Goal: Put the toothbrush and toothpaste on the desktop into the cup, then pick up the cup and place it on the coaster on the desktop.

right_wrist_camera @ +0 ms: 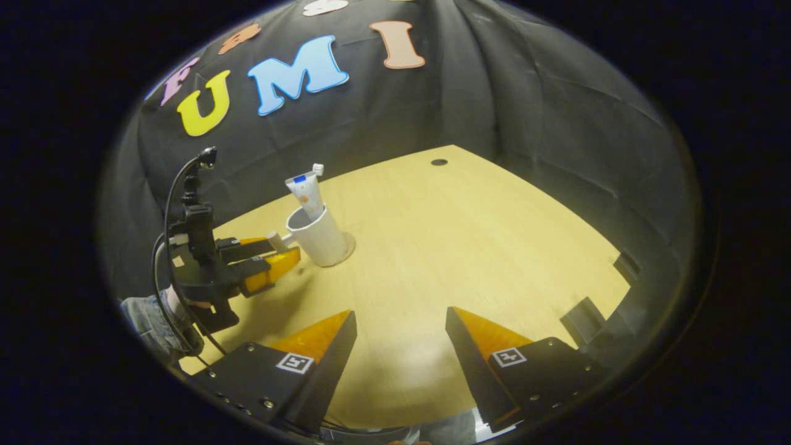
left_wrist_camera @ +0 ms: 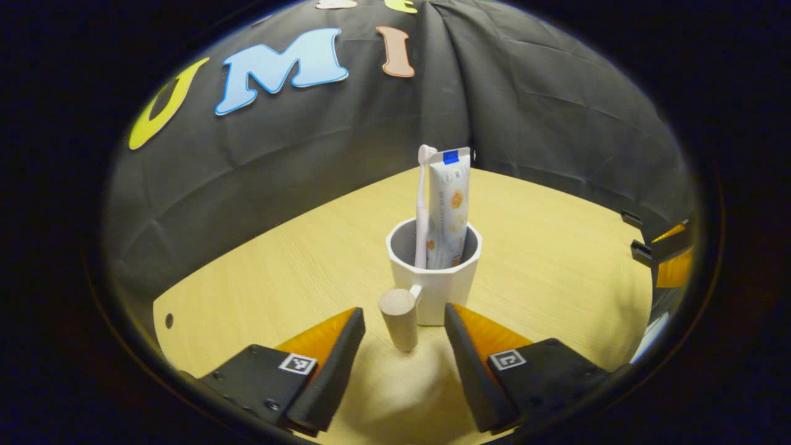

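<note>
In the left gripper view, a white cup [left_wrist_camera: 434, 272] stands upright on the wooden desktop [left_wrist_camera: 556, 259], in the middle of the picture and just ahead of the left gripper [left_wrist_camera: 405, 321]. A toothbrush [left_wrist_camera: 422, 204] and a tube of toothpaste [left_wrist_camera: 450, 207] stand inside the cup, side by side and nearly upright, the brush head level with the flat end of the tube. The cup's wooden handle [left_wrist_camera: 398, 318] points back toward the camera and sits in the gap between the two fingers. The jaws are spread wide, with clear space on both sides of the handle, so neither finger touches it. At the right edge of this view part of the other gripper [left_wrist_camera: 667, 256] shows, well apart from the cup. In the right gripper view, the right gripper [right_wrist_camera: 401, 327] hangs over bare desktop [right_wrist_camera: 469, 235], its jaws also spread and holding nothing. The cup [right_wrist_camera: 318, 235] stands farther off to the left, with the toothpaste [right_wrist_camera: 307, 193] leaning out of it and the brush head [right_wrist_camera: 317, 167] just behind the tube. A thin round edge shows under the cup's base, possibly the coaster [right_wrist_camera: 349, 247], though it is too small to tell for sure. The left gripper [right_wrist_camera: 281, 250] reaches toward the cup's handle [right_wrist_camera: 275, 240], its fingers lying above and below it, held by a hand [right_wrist_camera: 185, 303] with a denim sleeve [right_wrist_camera: 145, 318] at the lower left.
</note>
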`<state>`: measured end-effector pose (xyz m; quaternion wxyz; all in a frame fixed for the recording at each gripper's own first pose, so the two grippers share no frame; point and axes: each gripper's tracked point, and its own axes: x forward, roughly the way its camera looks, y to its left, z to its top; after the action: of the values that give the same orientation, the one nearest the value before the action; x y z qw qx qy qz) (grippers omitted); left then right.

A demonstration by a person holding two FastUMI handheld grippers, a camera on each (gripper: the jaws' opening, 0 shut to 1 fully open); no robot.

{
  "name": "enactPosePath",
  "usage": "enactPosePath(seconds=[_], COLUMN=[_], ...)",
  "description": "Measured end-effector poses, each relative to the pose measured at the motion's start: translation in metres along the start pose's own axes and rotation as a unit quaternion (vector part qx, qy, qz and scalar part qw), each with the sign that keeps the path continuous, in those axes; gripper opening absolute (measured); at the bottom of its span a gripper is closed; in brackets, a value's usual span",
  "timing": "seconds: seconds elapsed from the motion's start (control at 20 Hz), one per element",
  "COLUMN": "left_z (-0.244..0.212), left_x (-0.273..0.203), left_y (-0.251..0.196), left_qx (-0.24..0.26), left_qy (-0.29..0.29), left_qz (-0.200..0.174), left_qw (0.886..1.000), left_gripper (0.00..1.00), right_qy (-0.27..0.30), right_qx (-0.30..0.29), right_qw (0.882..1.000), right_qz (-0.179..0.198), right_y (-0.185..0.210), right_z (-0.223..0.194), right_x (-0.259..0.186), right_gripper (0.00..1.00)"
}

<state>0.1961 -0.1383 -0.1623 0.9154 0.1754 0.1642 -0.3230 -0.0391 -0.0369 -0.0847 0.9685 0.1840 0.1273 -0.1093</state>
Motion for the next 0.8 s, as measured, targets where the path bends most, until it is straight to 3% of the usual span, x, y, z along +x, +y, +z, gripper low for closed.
enactPosePath(seconds=[0.05, 0.4, 0.8], left_z=[0.003, 0.021, 0.091], left_x=[-0.005, -0.057, -0.143], left_y=[0.000, 0.015, 0.022], left_qx=[-0.002, -0.033, -0.043], left_qy=[-0.006, -0.040, -0.101], left_qz=[0.001, 0.045, 0.100], left_qw=[1.000, 0.998, 0.989], left_gripper=[1.00, 0.97, 1.00], right_qy=[-0.006, -0.054, -0.117], right_qx=[-0.003, -0.024, -0.054], right_qw=[1.000, 0.998, 0.988], right_qz=[0.003, 0.032, 0.084], right_y=[0.003, 0.033, 0.080], right_z=[0.006, 0.052, 0.110], right_x=[0.001, 0.006, -0.014], right_gripper=[0.89, 0.89, 0.89])
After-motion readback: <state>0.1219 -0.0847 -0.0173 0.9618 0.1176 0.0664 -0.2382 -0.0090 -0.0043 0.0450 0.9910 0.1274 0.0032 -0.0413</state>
